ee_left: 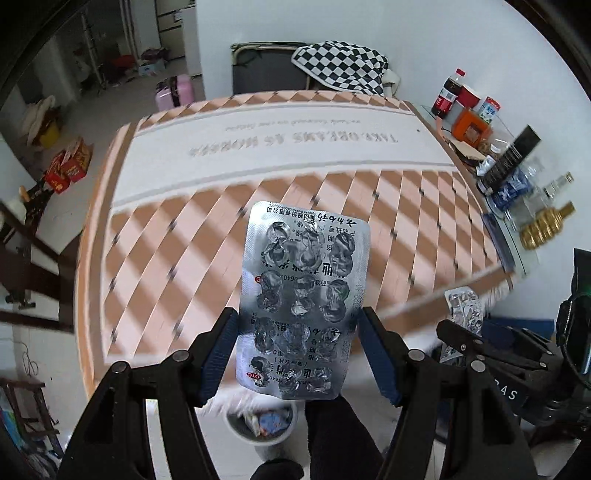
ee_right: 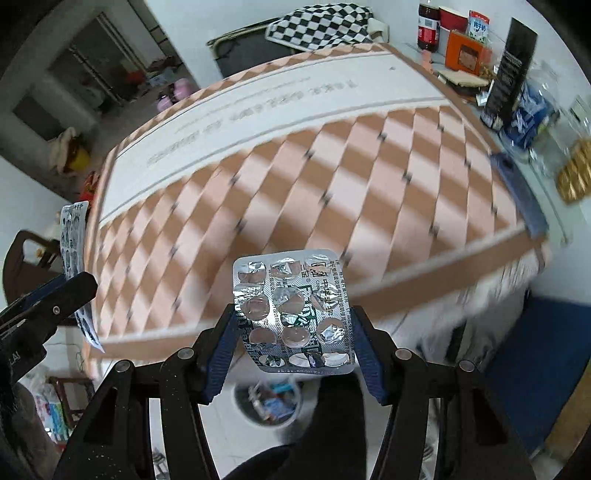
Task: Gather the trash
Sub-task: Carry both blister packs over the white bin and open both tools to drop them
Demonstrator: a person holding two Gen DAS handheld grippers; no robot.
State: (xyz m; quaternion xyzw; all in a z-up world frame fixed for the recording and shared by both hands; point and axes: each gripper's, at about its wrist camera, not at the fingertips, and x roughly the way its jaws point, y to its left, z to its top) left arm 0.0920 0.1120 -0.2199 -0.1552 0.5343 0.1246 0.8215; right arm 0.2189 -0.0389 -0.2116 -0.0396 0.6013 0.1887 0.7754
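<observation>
Left tongs (ee_left: 297, 354) pinching blister sheet (ee_left: 304, 299) by side edges; right tongs (ee_right: 293, 341) likewise, smaller sheet (ee_right: 293, 312). Light, springy foil, crushable. Bin (ee_left: 262, 422) directly beneath.

left wrist view: mounted behind the left gripper (ee_left: 297, 354), looking forward and down along its jaws, close to a held long blister pack (ee_left: 303, 299), out over the patterned bed (ee_left: 258, 155) toward the far wall. right wrist view: same mounting behind the right gripper (ee_right: 293, 341), close on a short blister pack (ee_right: 291, 310), aimed across the same bed. shared by both: bed, checkered cloth (ee_left: 341, 64) (ee_right: 319, 22), cluttered counter (ee_left: 517, 236) at right, waste bin (ee_left: 262, 424) (ee_right: 267, 404) on the floor below. each gripper visible at the edge of the other's view.
</observation>
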